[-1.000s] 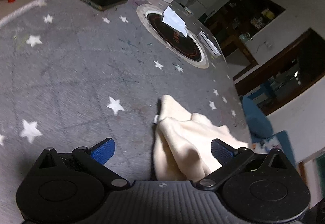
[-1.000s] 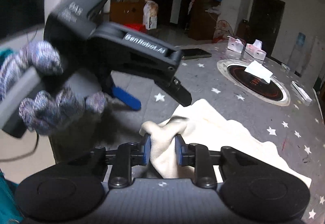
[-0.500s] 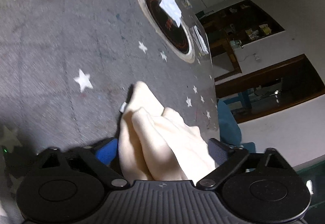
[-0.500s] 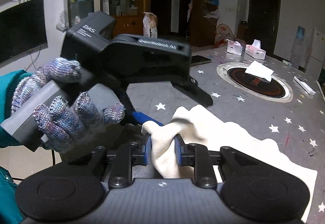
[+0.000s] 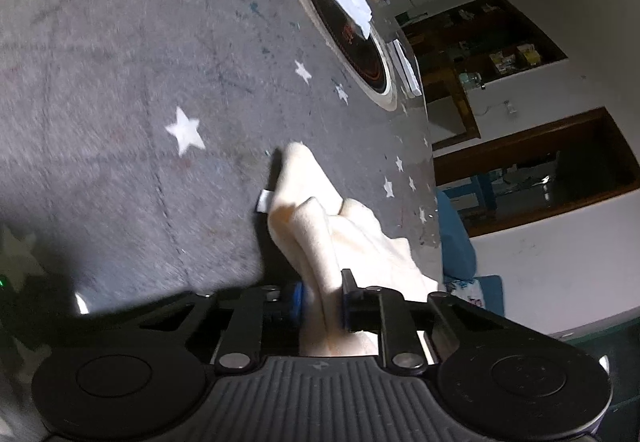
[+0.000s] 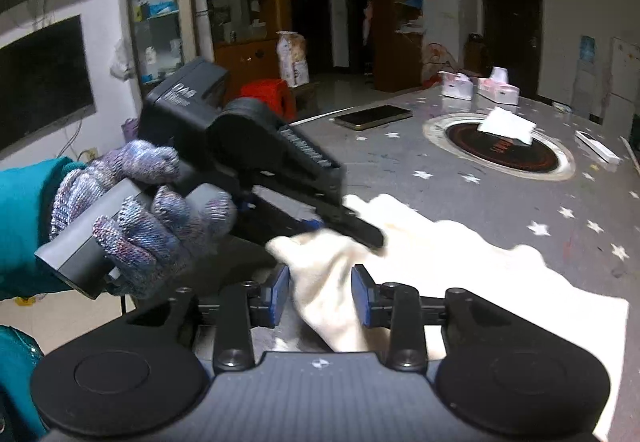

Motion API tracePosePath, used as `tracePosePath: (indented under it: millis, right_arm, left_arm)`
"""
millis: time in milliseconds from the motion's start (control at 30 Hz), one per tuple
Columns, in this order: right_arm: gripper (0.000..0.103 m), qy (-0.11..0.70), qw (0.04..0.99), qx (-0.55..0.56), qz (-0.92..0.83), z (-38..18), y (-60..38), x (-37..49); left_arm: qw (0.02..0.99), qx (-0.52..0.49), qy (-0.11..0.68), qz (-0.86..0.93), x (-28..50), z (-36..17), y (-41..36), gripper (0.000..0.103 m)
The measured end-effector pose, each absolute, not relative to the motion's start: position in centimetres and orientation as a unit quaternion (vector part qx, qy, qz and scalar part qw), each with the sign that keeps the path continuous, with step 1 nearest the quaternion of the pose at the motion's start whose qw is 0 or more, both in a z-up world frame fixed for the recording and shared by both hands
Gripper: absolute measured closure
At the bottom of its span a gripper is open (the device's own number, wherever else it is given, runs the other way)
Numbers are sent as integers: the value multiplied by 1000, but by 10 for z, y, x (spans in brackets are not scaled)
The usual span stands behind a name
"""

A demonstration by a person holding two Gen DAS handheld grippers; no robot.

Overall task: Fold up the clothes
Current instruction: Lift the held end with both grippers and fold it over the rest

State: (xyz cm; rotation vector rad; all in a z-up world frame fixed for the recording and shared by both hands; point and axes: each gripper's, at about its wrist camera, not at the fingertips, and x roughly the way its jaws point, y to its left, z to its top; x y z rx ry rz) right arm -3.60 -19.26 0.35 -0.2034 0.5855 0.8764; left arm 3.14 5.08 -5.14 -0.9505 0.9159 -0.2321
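A cream cloth (image 6: 460, 274) lies on the grey star-patterned table (image 6: 400, 165), bunched at its near corner. In the left wrist view my left gripper (image 5: 322, 300) is shut on a raised fold of the cream cloth (image 5: 320, 234). In the right wrist view my right gripper (image 6: 320, 296) stands partly open around the same bunched corner, its blue pads (image 6: 280, 294) apart from the fabric. The left gripper (image 6: 344, 230), held by a gloved hand (image 6: 152, 209), pinches the cloth just beyond the right gripper's fingers.
A round inset burner (image 6: 500, 151) with a white paper (image 6: 506, 123) on it sits mid-table. A phone (image 6: 374, 116) and two tissue boxes (image 6: 480, 87) lie at the far side. A white bar (image 6: 598, 145) lies right of the burner. The table edge is near left.
My left gripper came in over the cloth corner and shut on it. My right gripper, shut on that corner before, has opened its jaws.
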Motion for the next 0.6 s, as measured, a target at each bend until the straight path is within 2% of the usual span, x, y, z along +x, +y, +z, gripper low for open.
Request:
tracePosePath:
  millis: [300, 600]
  right_arm:
    - [65, 299, 922, -33, 242, -4, -276, 5]
    - [64, 331, 930, 54, 152, -32, -328, 52]
  left_arm:
    - [818, -389, 413, -94, 29, -42, 54, 86]
    - [830, -363, 415, -88, 27, -36, 60, 86]
